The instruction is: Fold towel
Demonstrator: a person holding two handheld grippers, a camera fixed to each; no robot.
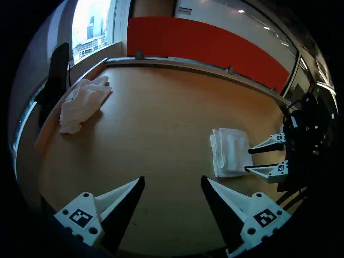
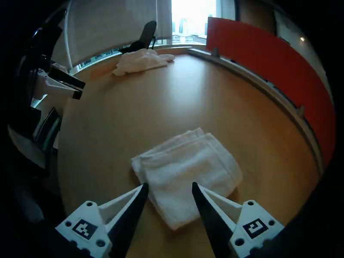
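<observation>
A white towel (image 2: pixel 188 170), folded into a small rectangle, lies flat on the wooden table (image 2: pixel 142 107). My right gripper (image 2: pixel 170 188) hovers open at its near edge, nothing between the fingers. In the left gripper view the same folded towel (image 1: pixel 230 151) lies at the right, with the right gripper (image 1: pixel 248 160) open beside it. My left gripper (image 1: pixel 172 180) is open over bare wood, well away from the towel. A crumpled pile of white towels (image 1: pixel 84 103) sits at the far left corner, and shows as the pile (image 2: pixel 142 60) at the table's far end.
A red panel (image 1: pixel 206 43) runs behind the table's raised back rail (image 1: pixel 193 66). A black chair (image 1: pixel 56 81) stands by the window past the crumpled pile. The left gripper (image 2: pixel 64 81) and a dark sleeve appear at the left edge of the right gripper view.
</observation>
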